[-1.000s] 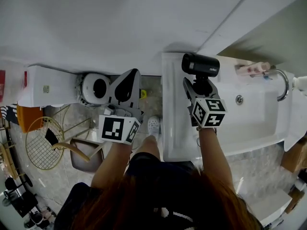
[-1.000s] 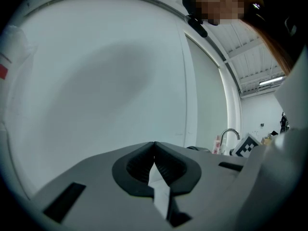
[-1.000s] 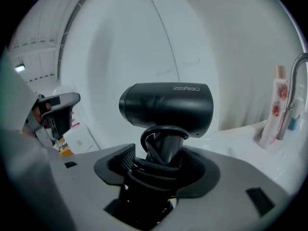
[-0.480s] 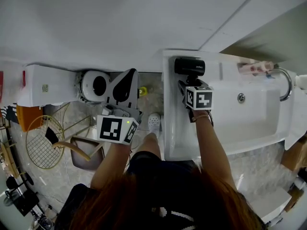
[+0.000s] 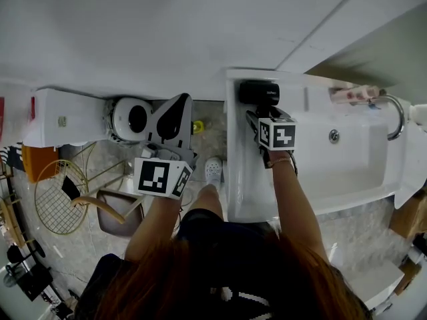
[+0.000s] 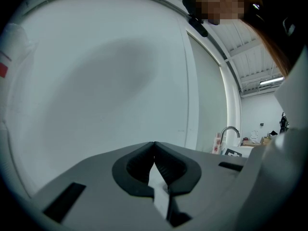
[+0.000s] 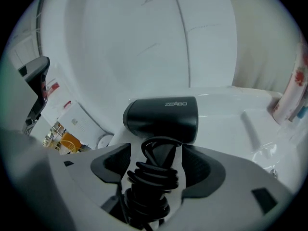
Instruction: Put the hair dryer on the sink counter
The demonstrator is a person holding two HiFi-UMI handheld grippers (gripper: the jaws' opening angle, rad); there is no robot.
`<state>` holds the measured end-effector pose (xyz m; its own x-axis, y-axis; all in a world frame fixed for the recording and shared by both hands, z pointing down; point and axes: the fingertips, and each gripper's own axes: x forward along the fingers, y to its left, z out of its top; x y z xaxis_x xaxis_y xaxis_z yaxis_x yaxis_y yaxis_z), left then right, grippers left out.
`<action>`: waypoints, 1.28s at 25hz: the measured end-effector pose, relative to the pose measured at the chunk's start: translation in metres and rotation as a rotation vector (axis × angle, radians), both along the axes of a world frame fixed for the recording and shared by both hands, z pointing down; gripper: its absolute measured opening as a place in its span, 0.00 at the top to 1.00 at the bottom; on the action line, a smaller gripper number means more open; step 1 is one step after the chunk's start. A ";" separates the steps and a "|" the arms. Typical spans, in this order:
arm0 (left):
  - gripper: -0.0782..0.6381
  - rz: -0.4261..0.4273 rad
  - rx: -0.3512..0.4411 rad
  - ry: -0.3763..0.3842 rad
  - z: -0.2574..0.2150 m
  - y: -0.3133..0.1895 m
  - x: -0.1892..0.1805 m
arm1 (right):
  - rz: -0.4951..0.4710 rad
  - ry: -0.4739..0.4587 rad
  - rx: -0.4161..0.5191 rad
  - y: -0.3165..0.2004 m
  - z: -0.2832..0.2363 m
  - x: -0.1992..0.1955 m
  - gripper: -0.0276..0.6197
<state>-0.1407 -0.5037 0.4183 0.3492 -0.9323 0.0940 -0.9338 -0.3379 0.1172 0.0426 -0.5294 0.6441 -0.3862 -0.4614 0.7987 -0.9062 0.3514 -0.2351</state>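
Observation:
A black hair dryer (image 5: 260, 93) (image 7: 163, 117) lies at the back left corner of the white sink counter (image 5: 240, 179) (image 7: 221, 105), its body crosswise and its cord-wrapped handle pointing back toward me. My right gripper (image 5: 261, 115) (image 7: 156, 150) straddles that handle. Its jaws are opening, and a gap shows on each side between the pads and the coiled cord. My left gripper (image 5: 179, 105) (image 6: 154, 144) hovers over the floor to the left of the counter, shut and holding nothing, facing the white wall.
A sink basin (image 5: 347, 165) with a chrome faucet (image 5: 395, 115) fills the counter's right part, and a pink bottle (image 5: 353, 94) stands at its back edge. A round white toilet (image 5: 133, 120), a white cabinet (image 5: 63, 119) and a gold wire chair (image 5: 60, 199) stand at the left.
The right gripper carried the hair dryer left and toward the wall, down onto the counter's back corner, and its jaws have spread. The left gripper has barely moved.

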 end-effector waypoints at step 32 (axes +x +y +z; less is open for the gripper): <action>0.87 -0.023 0.220 -0.009 -0.152 0.072 0.026 | 0.082 -0.229 1.051 0.073 -0.404 0.070 0.93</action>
